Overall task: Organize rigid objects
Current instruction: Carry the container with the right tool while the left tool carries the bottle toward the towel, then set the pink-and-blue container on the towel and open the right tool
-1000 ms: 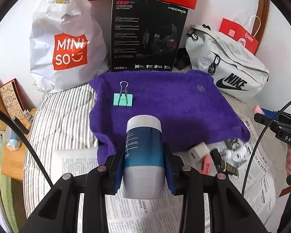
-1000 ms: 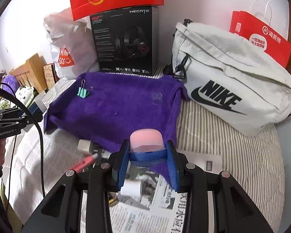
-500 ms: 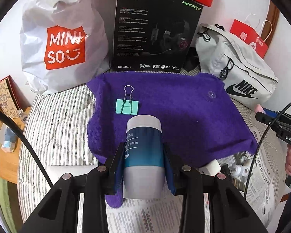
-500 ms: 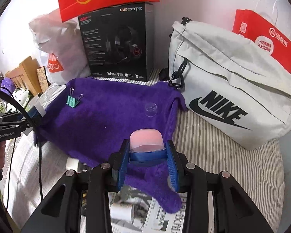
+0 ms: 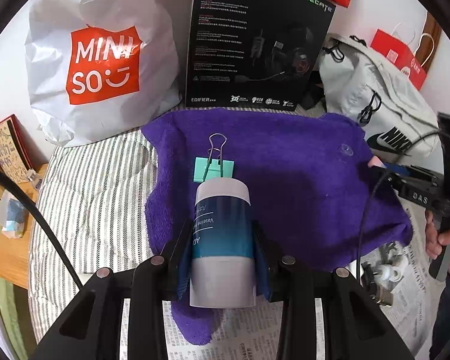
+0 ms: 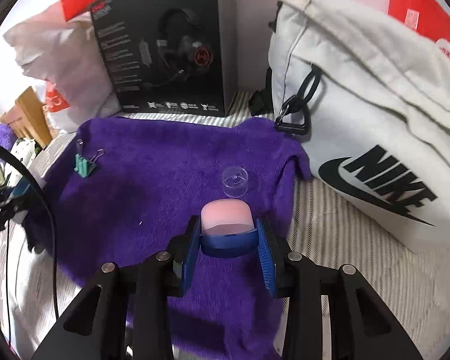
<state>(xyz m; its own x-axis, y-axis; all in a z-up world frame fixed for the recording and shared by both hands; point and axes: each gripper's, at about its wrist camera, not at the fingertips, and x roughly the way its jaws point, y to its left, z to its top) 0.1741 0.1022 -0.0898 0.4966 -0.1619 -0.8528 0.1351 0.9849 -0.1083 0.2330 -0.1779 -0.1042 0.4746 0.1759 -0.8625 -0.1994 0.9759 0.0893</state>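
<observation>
My left gripper (image 5: 222,243) is shut on a white and blue Vaseline tube (image 5: 222,234), held over the near left part of the purple towel (image 5: 285,174). Just beyond the tube's tip lies a mint binder clip (image 5: 214,168). My right gripper (image 6: 228,240) is shut on a small pink and blue container (image 6: 226,222) above the towel's (image 6: 153,198) right side. A clear plastic cap (image 6: 235,181) sits on the towel right ahead of it. The binder clip (image 6: 84,165) lies at the towel's far left. The right gripper also shows at the right edge of the left wrist view, held by a hand (image 5: 447,240).
A white MINISO bag (image 5: 99,60), a black headset box (image 5: 255,42), a grey Nike bag (image 6: 369,114) and a red paper bag (image 6: 429,24) line the wall behind the towel. Newspaper with small loose items (image 5: 384,273) lies at the near right. A striped sheet (image 5: 96,198) covers the bed.
Both grippers have moved forward over the towel with their loads. The right gripper has left the newspaper and now hangs close to the clear cap; the left one has neared the binder clip.
</observation>
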